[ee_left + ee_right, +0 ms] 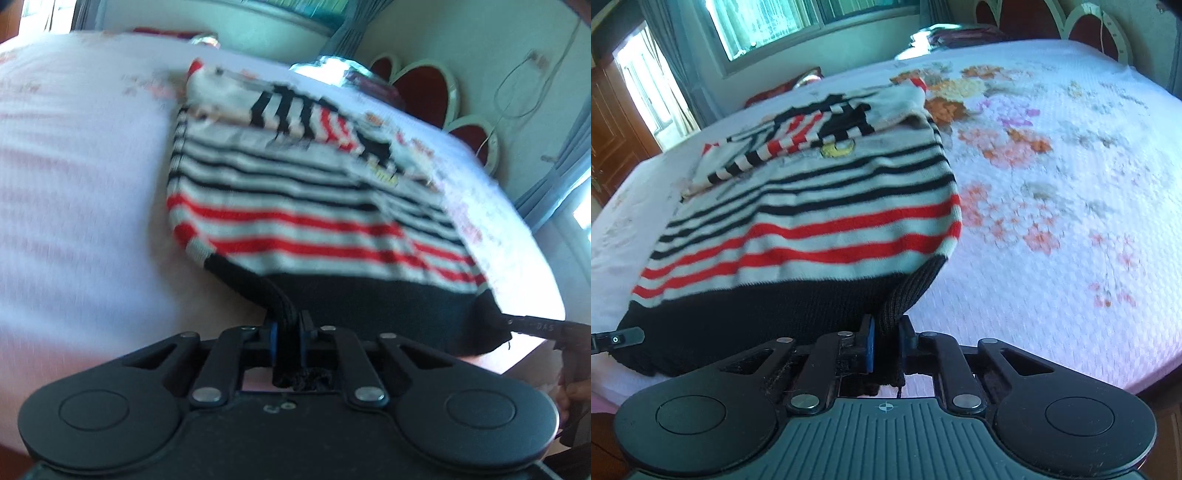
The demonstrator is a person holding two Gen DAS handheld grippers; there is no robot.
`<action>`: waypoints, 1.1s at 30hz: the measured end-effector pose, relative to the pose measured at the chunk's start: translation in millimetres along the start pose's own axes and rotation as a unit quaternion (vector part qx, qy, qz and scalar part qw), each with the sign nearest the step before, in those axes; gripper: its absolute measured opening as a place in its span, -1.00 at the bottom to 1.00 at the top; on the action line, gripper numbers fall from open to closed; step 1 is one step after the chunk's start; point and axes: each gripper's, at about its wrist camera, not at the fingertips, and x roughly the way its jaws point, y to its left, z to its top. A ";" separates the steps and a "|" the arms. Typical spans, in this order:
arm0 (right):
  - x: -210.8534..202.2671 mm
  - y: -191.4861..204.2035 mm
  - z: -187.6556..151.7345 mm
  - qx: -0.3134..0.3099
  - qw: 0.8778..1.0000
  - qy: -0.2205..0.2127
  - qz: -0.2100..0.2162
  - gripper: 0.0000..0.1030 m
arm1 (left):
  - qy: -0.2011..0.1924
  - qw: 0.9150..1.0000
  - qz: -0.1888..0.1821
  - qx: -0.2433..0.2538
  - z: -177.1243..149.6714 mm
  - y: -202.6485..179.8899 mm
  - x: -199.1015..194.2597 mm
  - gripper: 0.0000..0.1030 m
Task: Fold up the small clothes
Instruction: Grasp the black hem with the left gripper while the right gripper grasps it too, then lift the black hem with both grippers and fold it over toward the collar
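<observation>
A small knitted sweater (295,206) with white, black and red stripes and a black hem lies on the bed; it also shows in the right wrist view (812,206). Its sleeves are folded across the chest. My left gripper (290,326) is shut on the hem's left corner. My right gripper (886,332) is shut on the hem's right corner. Each gripper's tip shows at the edge of the other's view, the right one (535,326) and the left one (617,339). The hem is lifted off the bed.
The bed (1071,184) has a white quilted cover with a flower print. A red and white headboard (424,88) stands at the far end. A window (775,22) with curtains is behind the bed. A wooden door (605,122) is at left.
</observation>
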 end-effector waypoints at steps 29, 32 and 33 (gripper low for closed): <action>99.3 -41.8 189.5 0.000 0.997 -0.054 0.047 -0.13 | -0.092 0.996 0.021 -0.002 173.7 1.9 96.0 -0.85; 105.8 -49.8 185.5 0.012 0.996 -0.056 0.062 0.43 | -0.080 0.996 0.028 -0.001 172.4 5.9 105.7 -0.85; 109.7 -50.3 185.6 0.011 0.997 -0.050 0.064 0.43 | -0.078 0.997 0.030 -0.001 172.2 6.9 108.3 -0.85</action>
